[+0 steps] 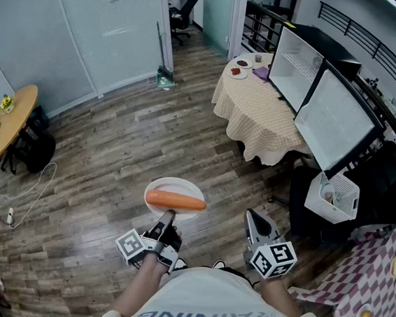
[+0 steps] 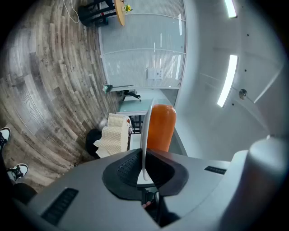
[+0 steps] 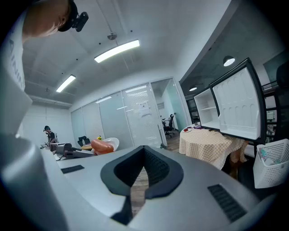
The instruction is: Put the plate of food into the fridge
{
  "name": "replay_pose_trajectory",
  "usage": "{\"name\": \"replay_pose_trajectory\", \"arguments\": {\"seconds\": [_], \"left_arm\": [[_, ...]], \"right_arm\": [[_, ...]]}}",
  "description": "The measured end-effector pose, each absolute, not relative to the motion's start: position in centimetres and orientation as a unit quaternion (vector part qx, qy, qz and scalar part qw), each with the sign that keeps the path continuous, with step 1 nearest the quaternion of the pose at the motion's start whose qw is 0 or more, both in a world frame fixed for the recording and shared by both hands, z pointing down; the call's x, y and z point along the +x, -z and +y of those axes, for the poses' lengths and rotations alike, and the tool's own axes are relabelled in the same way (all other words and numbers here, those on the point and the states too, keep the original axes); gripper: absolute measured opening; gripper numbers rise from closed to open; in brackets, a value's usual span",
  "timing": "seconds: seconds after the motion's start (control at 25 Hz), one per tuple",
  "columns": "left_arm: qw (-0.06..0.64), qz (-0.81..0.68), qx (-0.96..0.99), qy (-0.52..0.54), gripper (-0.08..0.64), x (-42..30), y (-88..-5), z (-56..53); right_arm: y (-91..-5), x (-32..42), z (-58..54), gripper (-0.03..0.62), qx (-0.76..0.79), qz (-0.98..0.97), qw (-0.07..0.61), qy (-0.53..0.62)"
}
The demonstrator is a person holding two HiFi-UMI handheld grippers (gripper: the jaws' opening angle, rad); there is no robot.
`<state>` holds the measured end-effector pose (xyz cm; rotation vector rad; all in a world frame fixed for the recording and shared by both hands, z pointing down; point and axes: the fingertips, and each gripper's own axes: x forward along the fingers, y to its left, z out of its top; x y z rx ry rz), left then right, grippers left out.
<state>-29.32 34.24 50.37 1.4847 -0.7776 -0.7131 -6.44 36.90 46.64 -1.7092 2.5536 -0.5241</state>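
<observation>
The task was partway done: the plate (image 1: 160, 184) was already lifted and in hand, but not yet at the fridge (image 1: 296, 62). The left tongs (image 1: 168, 218) were clenched on the plate's near rim, which showed edge-on between the pads in the left gripper view. The right tongs (image 1: 253, 220) hung beside them with a narrow gap between the jaws and nothing in it.

The plate was in the air over the wooden floor (image 1: 100, 151), just in front of the person. It was well apart from the fridge, which stood with its door open to the upper right, past the tabletop (image 1: 260, 104) with the checked cloth. Left to do, as I judge it: carry the plate across, slide it onto a shelf and let go.

The plate was held about level, reaching forward from the tongs. The orange sausage (image 1: 176, 201) lay on it with its long axis left to right, crosswise to the tongs.
</observation>
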Motion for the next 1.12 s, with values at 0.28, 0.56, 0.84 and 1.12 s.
{"name": "replay_pose_trajectory", "arguments": {"seconds": [0.28, 0.56, 0.84, 1.12], "left_arm": [[0.621, -0.332, 0.635, 0.317, 0.026, -29.3, -50.2, 34.4], [0.622, -0.332, 0.636, 0.313, 0.026, -29.9, -50.8, 34.4], [0.623, -0.330, 0.633, 0.319, 0.026, -32.0, -50.8, 34.4], [0.632, -0.330, 0.624, 0.318, 0.026, -35.7, -51.5, 34.0]], "right_arm": [[-46.7, -7.0, 37.2, 0.020, -0.545, 0.822, 0.010, 0.167], [-46.9, -7.1, 36.9, 0.020, -0.560, 0.811, 0.020, 0.170], [-46.8, -9.4, 36.6, 0.020, -0.557, 0.814, 0.009, 0.166], [-47.8, -14.2, 35.9, 0.020, -0.550, 0.817, 0.006, 0.174]]}}
